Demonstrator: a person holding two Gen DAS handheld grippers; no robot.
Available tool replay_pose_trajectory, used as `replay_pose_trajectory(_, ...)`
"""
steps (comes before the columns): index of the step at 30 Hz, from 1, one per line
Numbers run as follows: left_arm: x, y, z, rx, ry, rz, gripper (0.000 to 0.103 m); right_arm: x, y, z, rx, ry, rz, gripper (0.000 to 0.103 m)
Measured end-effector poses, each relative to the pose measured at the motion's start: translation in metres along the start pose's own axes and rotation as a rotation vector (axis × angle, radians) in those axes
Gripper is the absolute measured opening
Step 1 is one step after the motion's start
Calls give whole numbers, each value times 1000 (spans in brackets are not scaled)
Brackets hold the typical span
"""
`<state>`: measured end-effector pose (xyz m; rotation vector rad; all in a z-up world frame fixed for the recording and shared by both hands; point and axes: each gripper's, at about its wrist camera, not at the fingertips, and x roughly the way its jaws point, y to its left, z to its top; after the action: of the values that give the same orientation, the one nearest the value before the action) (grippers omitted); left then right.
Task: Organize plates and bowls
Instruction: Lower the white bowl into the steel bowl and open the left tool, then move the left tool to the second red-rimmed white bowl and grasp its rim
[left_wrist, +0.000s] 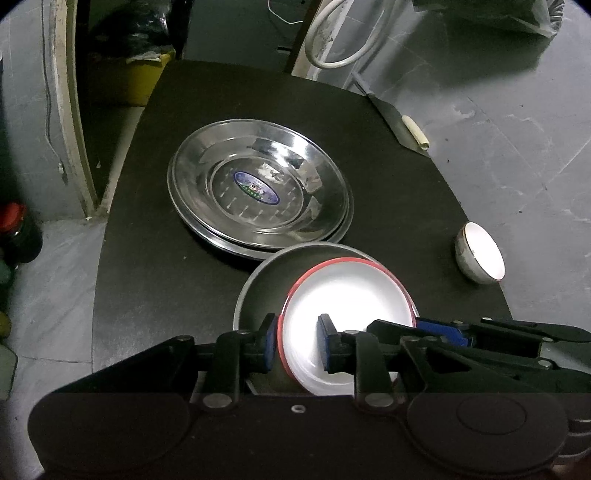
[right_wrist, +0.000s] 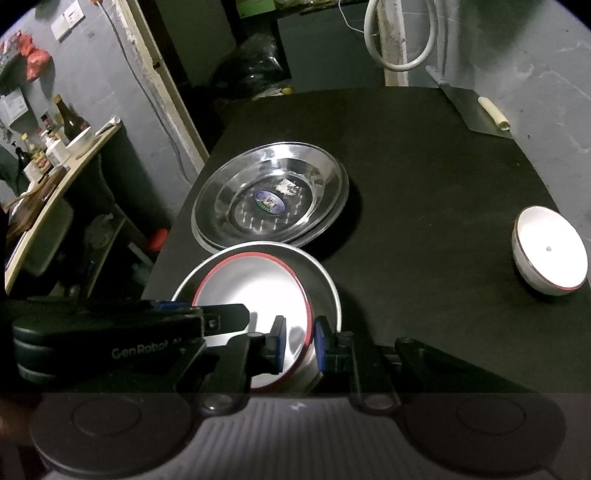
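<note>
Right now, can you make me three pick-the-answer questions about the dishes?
1. Where is the red-rimmed plate?
A. inside the grey bowl
B. on the steel plates
C. on the floor

2. What colour is the table?
A. yellow
B. black
C. white

3. How does the small bowl sit?
A. upside down
B. stacked in the grey bowl
C. tipped, alone at the right

Answers: 1 A, its red rim lies within the grey rim, with the left gripper and right gripper each straddling its edge. 2 B, the top is dark all over. 3 C, its white inside faces sideways.
</note>
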<state>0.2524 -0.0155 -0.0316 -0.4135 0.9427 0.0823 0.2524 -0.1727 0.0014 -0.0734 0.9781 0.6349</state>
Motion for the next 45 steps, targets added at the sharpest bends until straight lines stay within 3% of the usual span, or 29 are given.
replay_pose_trajectory(16,-5,-2,2,19,-14,11,32,-4,-2,-1,-5,-19,2,18)
replay_pose_trajectory(19,-9,-1,3,17,-36,19,43,-7,-2,-1,-7,-36,-7,18)
replay_pose_trajectory(27,-19,1,8,1,-71,-22,52,-21,-4,-3,2,-98,-20,20)
replay_pose_trajectory(29,-23,1,10,2,-89,-40,61,-27,-7,-3,11,-126,-36,22)
replay_pose_trajectory(31,-29,-2,11,12,-120,-41,77,-35,-12,-4,29,-158,-54,28)
replay_pose_trajectory(36,-36,-12,17,51,-163,-53,85,-52,-29,-11,89,-215,-107,43)
replay_pose_trajectory(38,-36,-17,18,68,-173,-57,95,-57,-38,-16,119,-233,-127,51)
replay_pose_trajectory(40,-34,-22,19,79,-180,-61,101,-62,-47,-20,155,-247,-148,64)
replay_pose_trajectory(45,-23,-36,20,112,-147,-65,102,-71,-70,-32,248,-271,-183,95)
